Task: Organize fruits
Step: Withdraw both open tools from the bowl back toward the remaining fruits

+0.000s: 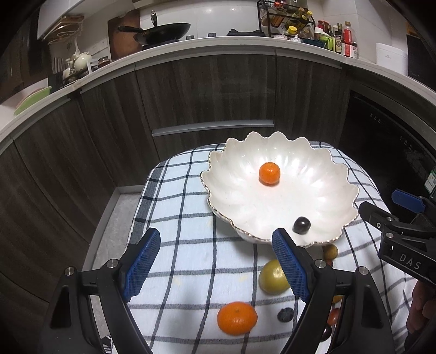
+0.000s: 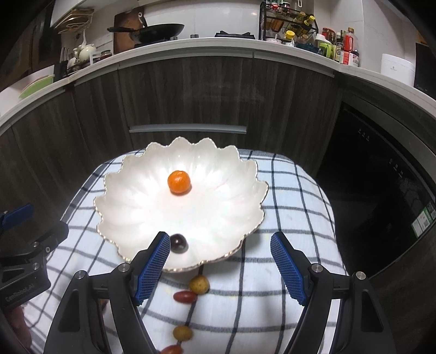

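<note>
Red oblong fruit (image 2: 185, 296) lies crosswise.

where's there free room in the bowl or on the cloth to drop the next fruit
Most of the white bowl is bare: only a small orange at its centre and a dark grape by the near rim. The checked cloth left of the bowl is bare too. Crowded: the cloth below the near rim, with the green fruit, big orange and small tomatoes.

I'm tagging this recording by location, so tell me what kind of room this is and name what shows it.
Most likely a home kitchen. A black wok sits on the white counter, a rack of condiment bottles stands further along it, and dark wood-grain cabinets run beneath.
</note>
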A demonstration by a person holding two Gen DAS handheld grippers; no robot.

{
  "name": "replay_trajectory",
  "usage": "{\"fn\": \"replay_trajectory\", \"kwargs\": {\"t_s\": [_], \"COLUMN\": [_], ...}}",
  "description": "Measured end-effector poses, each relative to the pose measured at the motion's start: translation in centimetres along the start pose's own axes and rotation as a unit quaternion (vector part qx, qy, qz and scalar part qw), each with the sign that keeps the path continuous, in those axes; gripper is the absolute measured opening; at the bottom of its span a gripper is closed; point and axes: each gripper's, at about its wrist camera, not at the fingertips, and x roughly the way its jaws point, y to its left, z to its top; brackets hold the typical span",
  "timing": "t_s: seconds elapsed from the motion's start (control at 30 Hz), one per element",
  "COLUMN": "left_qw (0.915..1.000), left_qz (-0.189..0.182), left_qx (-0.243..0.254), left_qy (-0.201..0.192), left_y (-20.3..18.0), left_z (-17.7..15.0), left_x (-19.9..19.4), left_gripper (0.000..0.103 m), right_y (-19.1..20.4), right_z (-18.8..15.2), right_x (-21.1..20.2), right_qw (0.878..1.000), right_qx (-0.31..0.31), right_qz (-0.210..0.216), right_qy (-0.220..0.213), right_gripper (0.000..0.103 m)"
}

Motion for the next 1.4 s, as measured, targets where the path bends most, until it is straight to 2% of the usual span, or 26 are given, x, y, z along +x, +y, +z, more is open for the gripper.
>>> {"fn": "replay_trajectory", "kwargs": {"t_s": [0.4, 0.6, 1.07, 1.4], "left_qw": [0.9997, 0.9999, 0.9993, 0.9983], "left_qz": [-0.009, 0.002, -0.02, -0.034], "left_qx": [0.021, 0.015, 0.018, 0.022], "left_qy": [-0.003, 0.001, 0.025, 0.043], "left_y": [-0.2, 0.1, 0.0, -0.6], "left_z": [-2.5, -3.6, -5.8, -7.8], "left_x": [-0.9, -0.8, 0.1, 0.8], "left_gripper": [0.084, 0.084, 0.084, 0.078], "right_y": [1.0, 1.5, 2.2, 2.6], "right_z": [-2.6, -3.6, -5.8, -7.4], "right_x": [-0.3, -0.3, -0.4, 0.2], "right_qw": [1.0, 0.999, 0.998, 0.997], "right_qx": [-0.008, -0.016, -0.019, -0.024], "right_qz": [0.013, 0.017, 0.022, 0.028], "right_qy": [0.022, 0.03, 0.049, 0.066], "right_gripper": [0.077, 0.077, 0.077, 0.076]}}
